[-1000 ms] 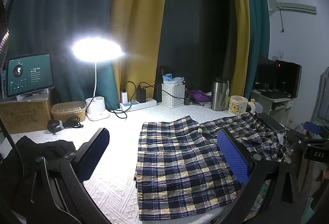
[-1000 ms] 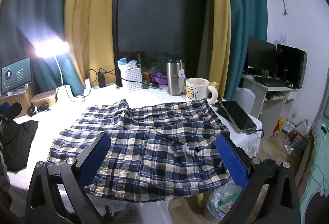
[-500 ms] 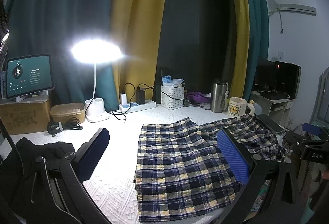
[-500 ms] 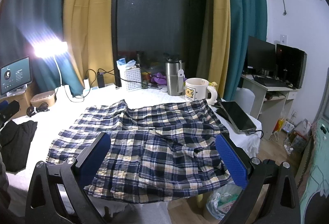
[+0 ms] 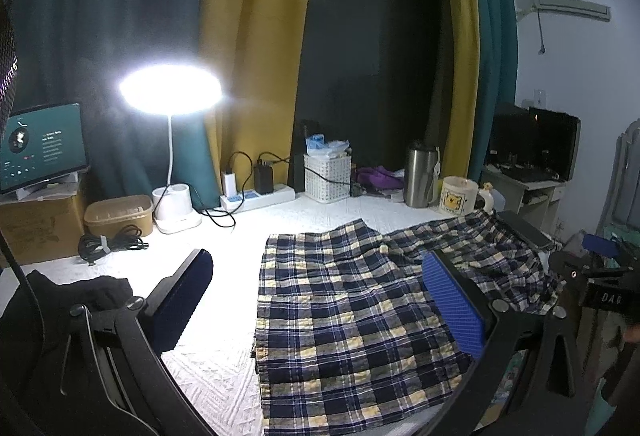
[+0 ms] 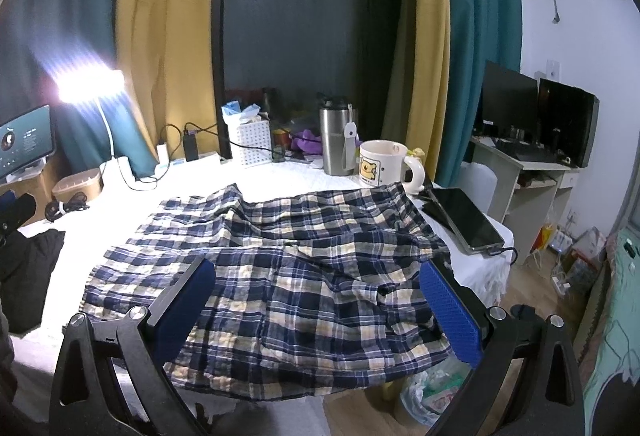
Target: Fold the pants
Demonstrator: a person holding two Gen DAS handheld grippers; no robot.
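Crinkled plaid pants (image 6: pixel 288 268) spread (rumpled) to the table's (image 5: pixel 224 368) right edge, quilted white cover, left gripper (image 5: pixel 316 300) and right gripper (image 6: pixel 316 304) both spread apart, empty, ribbed blue pads (image 6: pixel 452 316).

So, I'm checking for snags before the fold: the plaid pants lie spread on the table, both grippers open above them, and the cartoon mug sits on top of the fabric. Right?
Not quite. In the right wrist view the mug stands on the white table just behind the pants, not on them. Otherwise right: pants spread out, left gripper and right gripper open.

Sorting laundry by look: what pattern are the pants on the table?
Navy, white and yellow plaid pants, clearest in the right wrist view.
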